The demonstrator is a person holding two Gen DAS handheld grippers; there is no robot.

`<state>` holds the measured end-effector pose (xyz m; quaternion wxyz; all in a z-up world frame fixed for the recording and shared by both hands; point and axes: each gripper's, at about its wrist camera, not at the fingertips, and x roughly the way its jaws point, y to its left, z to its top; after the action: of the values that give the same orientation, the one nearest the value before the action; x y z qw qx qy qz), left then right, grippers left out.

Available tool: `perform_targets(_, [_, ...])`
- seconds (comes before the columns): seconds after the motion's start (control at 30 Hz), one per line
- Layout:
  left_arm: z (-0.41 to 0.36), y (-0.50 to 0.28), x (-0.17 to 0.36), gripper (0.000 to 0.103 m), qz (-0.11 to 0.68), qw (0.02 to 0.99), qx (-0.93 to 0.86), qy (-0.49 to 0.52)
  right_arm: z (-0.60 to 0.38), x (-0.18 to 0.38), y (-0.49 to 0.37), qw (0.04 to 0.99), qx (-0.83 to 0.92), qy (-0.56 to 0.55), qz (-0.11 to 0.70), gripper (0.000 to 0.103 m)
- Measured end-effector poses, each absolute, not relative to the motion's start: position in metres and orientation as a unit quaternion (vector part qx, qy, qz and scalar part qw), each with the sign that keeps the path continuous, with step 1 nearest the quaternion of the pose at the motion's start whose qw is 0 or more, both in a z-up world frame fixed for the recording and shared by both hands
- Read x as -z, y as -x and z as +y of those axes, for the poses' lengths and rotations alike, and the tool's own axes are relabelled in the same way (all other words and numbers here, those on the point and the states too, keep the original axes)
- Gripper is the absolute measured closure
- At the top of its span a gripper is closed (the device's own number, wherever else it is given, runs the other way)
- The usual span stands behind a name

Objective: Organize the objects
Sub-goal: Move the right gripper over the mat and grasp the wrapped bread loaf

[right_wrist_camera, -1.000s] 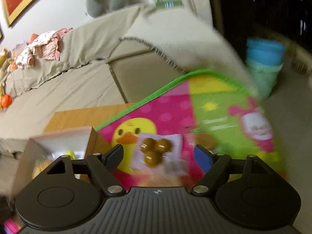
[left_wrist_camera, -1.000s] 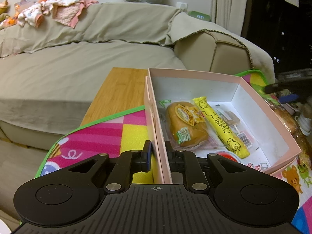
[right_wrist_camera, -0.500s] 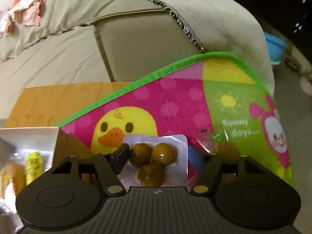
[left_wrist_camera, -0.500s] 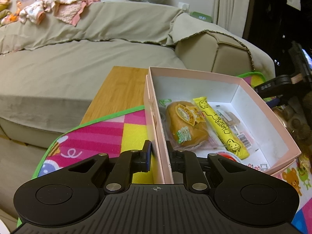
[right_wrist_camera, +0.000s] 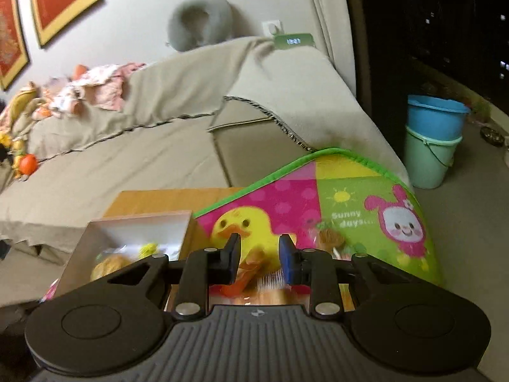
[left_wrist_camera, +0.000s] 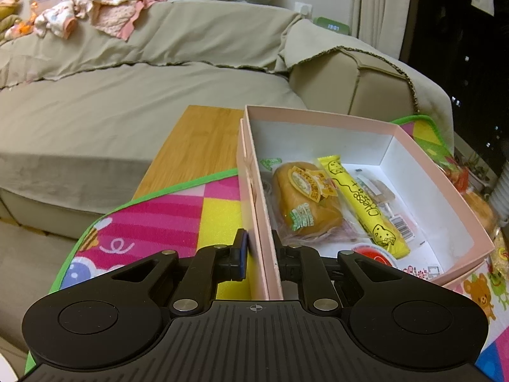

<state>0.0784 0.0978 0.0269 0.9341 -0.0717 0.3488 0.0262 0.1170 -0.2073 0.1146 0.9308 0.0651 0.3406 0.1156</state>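
A wooden surface (left_wrist_camera: 194, 146) by the sofa carries a cartoon mat (right_wrist_camera: 350, 197). The left claw (left_wrist_camera: 259, 251) pinches the near wall of the pink box (left_wrist_camera: 445, 197); snacks lie just beyond it. The right claw (right_wrist_camera: 259, 261), whose jaws have just been closing, clamps a blurred orange packet (right_wrist_camera: 251, 273) beside the box; so shallow a grip could let it slip.

The left gripper (left_wrist_camera: 258, 248) points forward and downward, toward 12 o'clock, and its two fingers are closed on the thin side wall of the pink box (left_wrist_camera: 356, 121). The right gripper (right_wrist_camera: 259, 256) also tilts downward; its jaws have just been closing, and a blurred orange packet (right_wrist_camera: 251, 270) sits between them.
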Motion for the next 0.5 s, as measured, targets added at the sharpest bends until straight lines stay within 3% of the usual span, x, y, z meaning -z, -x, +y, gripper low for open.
perform_targets(0.17, [0.098,-0.078,-0.027,0.088,0.350,0.934,-0.027,0.072,-0.205,-0.102,-0.079,0.933,-0.108,-0.001,0.343,0.074])
perform_targets(0.3, [0.098,-0.078,-0.027,0.088,0.351,0.933,-0.026,0.071,-0.191,-0.078,-0.070,0.927,-0.114,0.050,0.354,0.044])
perform_targets(0.43, [0.098,-0.078,-0.027,0.088,0.352,0.933,-0.027,0.069,-0.176,-0.058,-0.084,0.920,-0.124,0.085,0.362,0.027])
perform_targets(0.5, [0.098,-0.078,-0.027,0.088,0.352,0.933,-0.027,0.069,-0.172,-0.048,-0.098,0.915,-0.126,0.085,0.373,0.023])
